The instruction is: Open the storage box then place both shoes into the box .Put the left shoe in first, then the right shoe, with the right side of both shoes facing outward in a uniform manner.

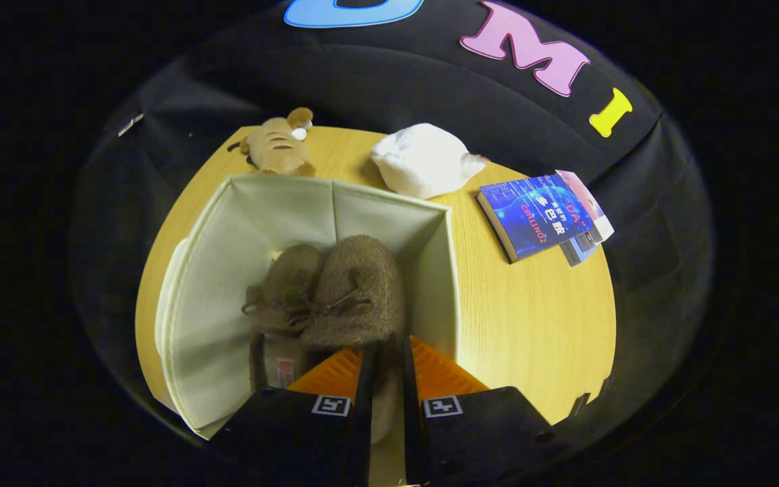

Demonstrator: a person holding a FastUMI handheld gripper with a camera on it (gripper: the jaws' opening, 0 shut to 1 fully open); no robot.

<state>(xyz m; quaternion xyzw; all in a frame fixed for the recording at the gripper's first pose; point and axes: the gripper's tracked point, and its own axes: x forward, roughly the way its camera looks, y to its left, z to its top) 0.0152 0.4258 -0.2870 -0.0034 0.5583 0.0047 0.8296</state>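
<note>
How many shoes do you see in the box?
2. One shoe lies beside the box middle; the other shoe sits right of it, its heel between the claw fingers.

A light wooden table (pixel 531 318) carries everything. On it an open fabric storage box (pixel 214 270) is set, a striped plush toy (pixel 280 145) and a white soft bundle (pixel 423 161) are placed beyond the box, and a stack of books (pixel 544 215) (blue cover uppermost) is laid beside it.
</note>
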